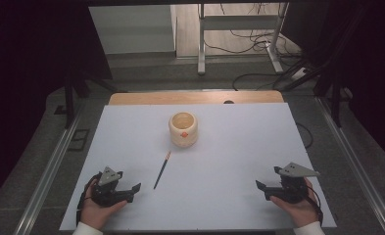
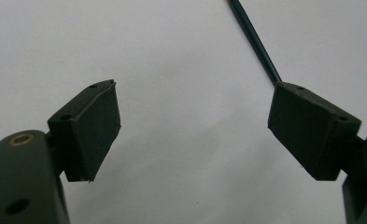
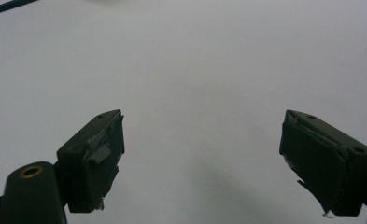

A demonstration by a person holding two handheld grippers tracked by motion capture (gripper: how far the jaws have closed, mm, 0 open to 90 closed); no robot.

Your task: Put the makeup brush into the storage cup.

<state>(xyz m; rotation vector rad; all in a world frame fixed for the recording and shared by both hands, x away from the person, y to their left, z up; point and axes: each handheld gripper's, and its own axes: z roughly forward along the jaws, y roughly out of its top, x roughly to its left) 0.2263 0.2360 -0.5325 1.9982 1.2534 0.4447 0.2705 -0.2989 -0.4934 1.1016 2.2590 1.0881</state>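
Left tongs (image 1: 137, 188) agape beside pencil (image 1: 161, 170), clear of cup (image 1: 183, 129).

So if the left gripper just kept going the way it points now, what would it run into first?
Probably the dark stick lying on the white table. The left gripper rests low with its jaws open and empty, and in its own view the stick starts just past one jaw tip. It might slide by alongside; depth is hard to judge.

No words, numbers or brand names can be read anywhere. The cream pot (image 1: 183, 129) in the middle of the high view has a small orange mark, too tiny to read.
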